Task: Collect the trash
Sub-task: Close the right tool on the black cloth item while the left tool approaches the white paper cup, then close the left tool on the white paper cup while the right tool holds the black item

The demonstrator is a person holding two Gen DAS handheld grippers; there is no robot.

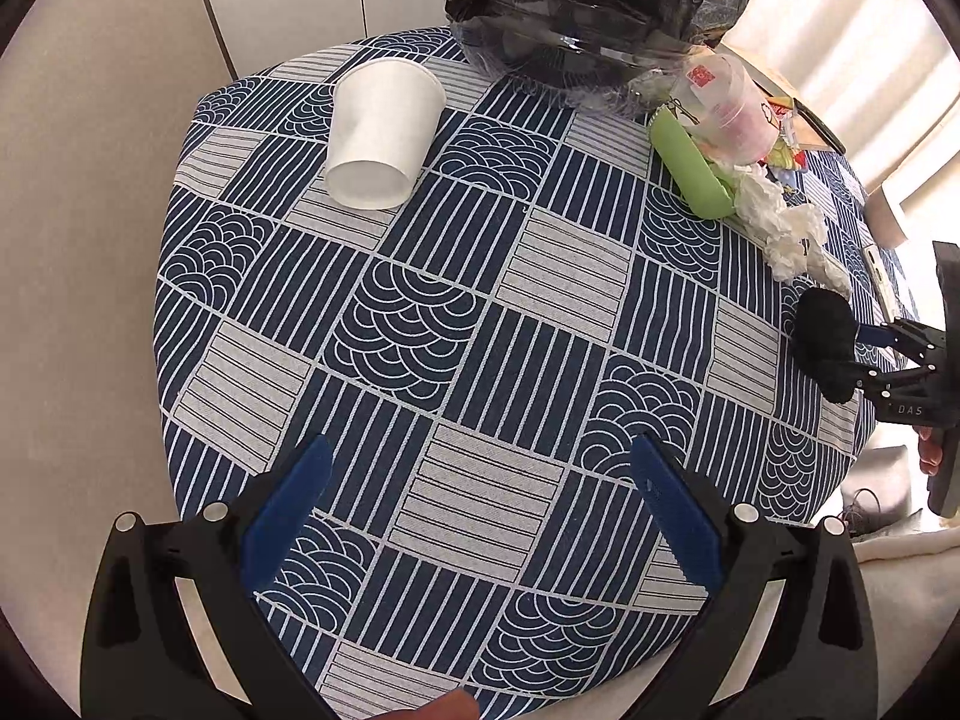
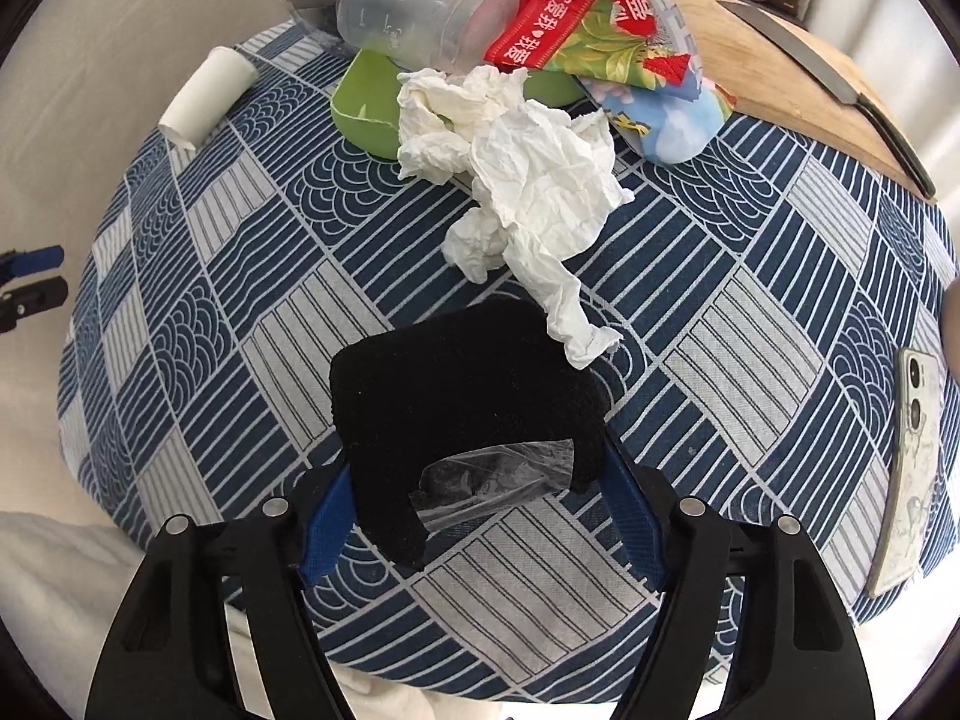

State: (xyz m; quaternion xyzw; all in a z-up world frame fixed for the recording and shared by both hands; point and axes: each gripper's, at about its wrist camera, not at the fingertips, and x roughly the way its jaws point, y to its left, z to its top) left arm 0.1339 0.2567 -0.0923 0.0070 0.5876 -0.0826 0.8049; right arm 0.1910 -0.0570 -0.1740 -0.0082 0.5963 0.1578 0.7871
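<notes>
We are closing the right gripper (image 2: 474,516) on the black cloth (image 2: 468,414) sitting between its jaws; left gripper (image 1: 480,516) is hanging open, empty, well apart.

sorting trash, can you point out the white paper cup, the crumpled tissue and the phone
white paper cup (image 1: 384,129), left wrist view, its side wall
crumpled tissue (image 2: 528,168), right wrist view, its middle
phone (image 2: 909,468), right wrist view, its back

Both views are bright and sharp, lit by daylight — in the left wrist view the upper right is washed out in pale stripes. The fisheye bows the bench (image 1: 420,324) outward and darkens the corners. The clear tub (image 1: 570,60) shows glare. Shadows are soft, and the white tissue (image 2: 522,162) nearly overexposes.
</notes>
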